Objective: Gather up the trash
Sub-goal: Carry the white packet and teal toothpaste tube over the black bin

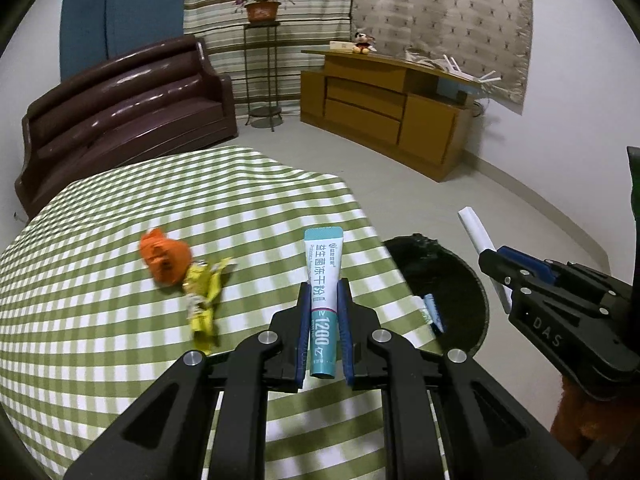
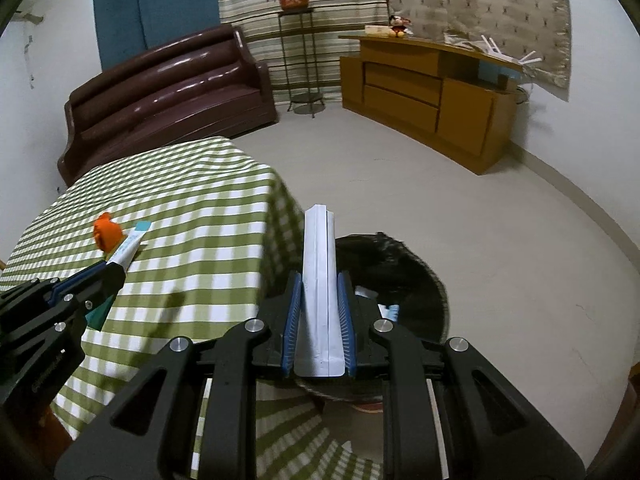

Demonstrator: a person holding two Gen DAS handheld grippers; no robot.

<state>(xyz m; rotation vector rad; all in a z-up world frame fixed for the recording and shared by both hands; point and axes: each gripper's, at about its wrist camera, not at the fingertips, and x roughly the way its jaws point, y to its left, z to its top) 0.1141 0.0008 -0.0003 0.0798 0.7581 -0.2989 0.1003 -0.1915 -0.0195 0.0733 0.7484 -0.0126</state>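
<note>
My left gripper (image 1: 324, 288) is shut on a teal and white sachet (image 1: 323, 268) and holds it above the checked table (image 1: 100, 320). It also shows in the right wrist view (image 2: 116, 268) at the left. My right gripper (image 2: 318, 280) is shut on a white sachet (image 2: 318, 264) above the black-lined trash bin (image 2: 404, 272). In the left wrist view it (image 1: 494, 258) holds the white sachet (image 1: 476, 228) beyond the bin (image 1: 444, 268). An orange wrapper (image 1: 166, 260) and a yellow wrapper (image 1: 202, 300) lie on the table.
A blue and white sachet (image 1: 434, 312) lies inside the bin. A brown sofa (image 1: 120, 116), a plant stand (image 1: 262, 76) and a wooden cabinet (image 1: 392, 108) stand beyond the table across grey floor.
</note>
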